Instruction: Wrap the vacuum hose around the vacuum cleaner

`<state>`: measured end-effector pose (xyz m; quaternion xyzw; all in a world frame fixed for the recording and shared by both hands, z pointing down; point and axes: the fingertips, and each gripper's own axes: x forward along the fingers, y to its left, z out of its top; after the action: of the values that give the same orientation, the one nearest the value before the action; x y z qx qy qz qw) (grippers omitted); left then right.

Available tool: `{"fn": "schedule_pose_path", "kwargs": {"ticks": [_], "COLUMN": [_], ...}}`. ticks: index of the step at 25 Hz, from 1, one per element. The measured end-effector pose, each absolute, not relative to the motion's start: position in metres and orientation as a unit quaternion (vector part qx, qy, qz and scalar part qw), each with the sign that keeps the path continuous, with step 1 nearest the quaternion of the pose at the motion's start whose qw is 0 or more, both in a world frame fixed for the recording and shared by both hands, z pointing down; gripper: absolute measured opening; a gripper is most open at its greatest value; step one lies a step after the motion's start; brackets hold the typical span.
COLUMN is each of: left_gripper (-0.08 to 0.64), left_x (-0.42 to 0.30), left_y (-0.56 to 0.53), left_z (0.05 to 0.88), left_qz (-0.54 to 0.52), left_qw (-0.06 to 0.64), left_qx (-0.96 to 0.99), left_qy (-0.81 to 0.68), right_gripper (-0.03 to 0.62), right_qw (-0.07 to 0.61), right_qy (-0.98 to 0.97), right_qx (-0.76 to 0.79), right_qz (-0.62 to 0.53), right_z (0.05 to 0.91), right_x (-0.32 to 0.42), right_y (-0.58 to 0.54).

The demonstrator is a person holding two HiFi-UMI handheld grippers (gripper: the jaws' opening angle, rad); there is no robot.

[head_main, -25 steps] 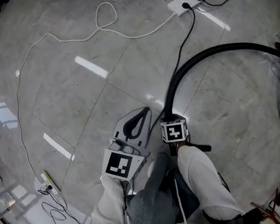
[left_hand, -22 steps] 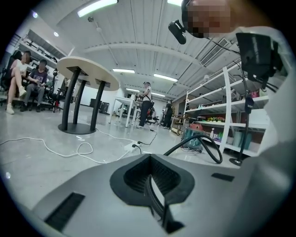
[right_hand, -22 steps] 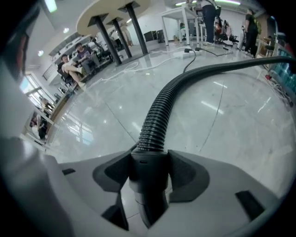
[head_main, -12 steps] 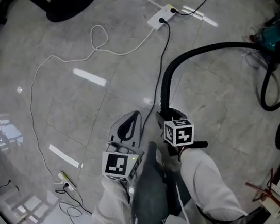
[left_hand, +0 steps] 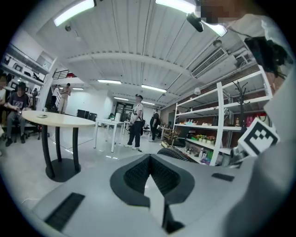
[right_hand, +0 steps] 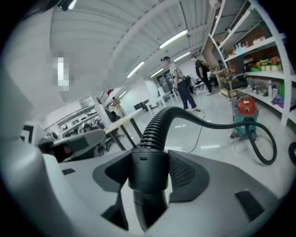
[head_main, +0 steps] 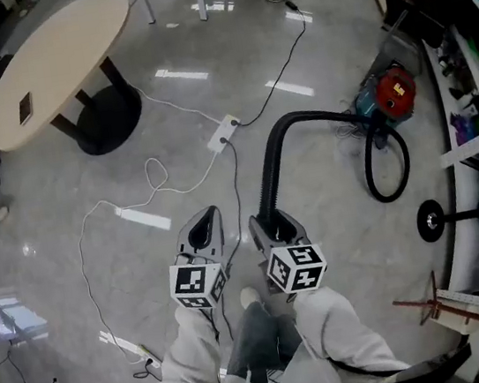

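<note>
A black ribbed vacuum hose (head_main: 272, 156) rises from my right gripper (head_main: 266, 218), bends right and runs to the red and teal vacuum cleaner (head_main: 390, 94), with a slack loop (head_main: 388, 168) lying on the floor beside it. The right gripper (right_hand: 149, 159) is shut on the hose's smooth black end cuff (right_hand: 147, 173); the ribbed hose (right_hand: 158, 124) arcs away toward the vacuum cleaner (right_hand: 243, 111). My left gripper (head_main: 210, 210) is held just left of it, jaws shut with the tips together and nothing between them (left_hand: 149, 156).
An oval table (head_main: 51, 63) stands at the far left. A white power strip (head_main: 224, 132) with a white cable (head_main: 146, 195) and a black cable (head_main: 288, 36) lies on the floor. Shelving (head_main: 470, 62) lines the right side, with a round-based stand (head_main: 431, 220) before it. People (left_hand: 137, 122) stand farther back.
Both grippers have risen far from the floor, the right one carrying the hose end up with it. The head view now takes in the table, the vacuum cleaner and the shelves.
</note>
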<state>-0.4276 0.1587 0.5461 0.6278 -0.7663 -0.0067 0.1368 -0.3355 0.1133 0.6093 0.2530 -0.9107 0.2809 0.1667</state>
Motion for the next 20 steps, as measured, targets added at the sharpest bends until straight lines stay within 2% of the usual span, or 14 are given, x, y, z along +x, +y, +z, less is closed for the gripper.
{"fn": "schedule_pose_path", "kwargs": {"ticks": [5, 11, 15, 20], "left_gripper": [0.002, 0.002, 0.002, 0.000], "left_x": [-0.407, -0.327, -0.261, -0.178], "left_y": [0.085, -0.004, -0.067, -0.143], "left_z": [0.446, 0.366, 0.319, 0.274], "left_qz": [-0.007, -0.017, -0.035, -0.043], "left_qw": [0.095, 0.049, 0.031, -0.002], "left_qx": [0.681, 0.748, 0.782, 0.810], "left_qy": [-0.726, -0.662, -0.622, -0.584], "right_gripper": [0.239, 0.239, 0.239, 0.239], "right_qw": [0.015, -0.131, -0.185, -0.214], "right_qy": [-0.891, -0.857, -0.835, -0.822], "right_qx": [0.364, 0.452, 0.490, 0.509], "right_qz": [0.270, 0.209, 0.167, 0.136], "right_z": [0.453, 0.321, 0.257, 0.212], "right_x": [-0.289, -0.190, -0.126, -0.051], "right_y": [0.035, -0.028, -0.074, -0.146]}}
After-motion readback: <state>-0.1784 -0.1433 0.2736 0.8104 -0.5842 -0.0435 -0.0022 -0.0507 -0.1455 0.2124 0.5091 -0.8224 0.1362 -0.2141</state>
